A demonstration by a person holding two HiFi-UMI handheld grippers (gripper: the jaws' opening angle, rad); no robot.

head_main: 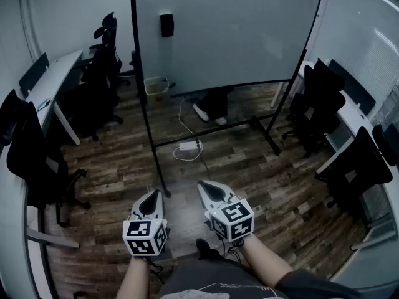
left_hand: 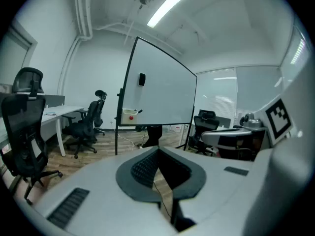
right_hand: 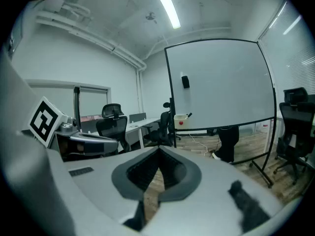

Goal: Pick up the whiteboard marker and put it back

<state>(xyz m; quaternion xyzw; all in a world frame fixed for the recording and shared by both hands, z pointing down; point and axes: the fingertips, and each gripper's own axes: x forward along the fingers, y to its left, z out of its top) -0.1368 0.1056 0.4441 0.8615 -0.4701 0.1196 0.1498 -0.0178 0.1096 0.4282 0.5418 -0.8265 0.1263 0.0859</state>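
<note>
A black whiteboard marker (left_hand: 140, 111) sticks out of a small white box (left_hand: 129, 115) hung at the lower left corner of the whiteboard (head_main: 224, 30). In the right gripper view the marker (right_hand: 188, 115) and the box (right_hand: 182, 121) show the same way. The box (head_main: 154, 86) is far ahead of both grippers. My left gripper (head_main: 156, 194) and right gripper (head_main: 202, 184) are held side by side low over the wooden floor, both pointing toward the board. Each has its jaws shut with nothing between them, as seen on the left gripper (left_hand: 158, 150) and the right gripper (right_hand: 160, 149).
A black eraser (head_main: 166, 25) sticks on the board. A person's legs and shoes (head_main: 212, 108) show behind it. The stand's feet (head_main: 268, 139), a power strip with cables (head_main: 188, 146), office chairs (head_main: 103, 67) and desks (head_main: 50, 83) ring the floor.
</note>
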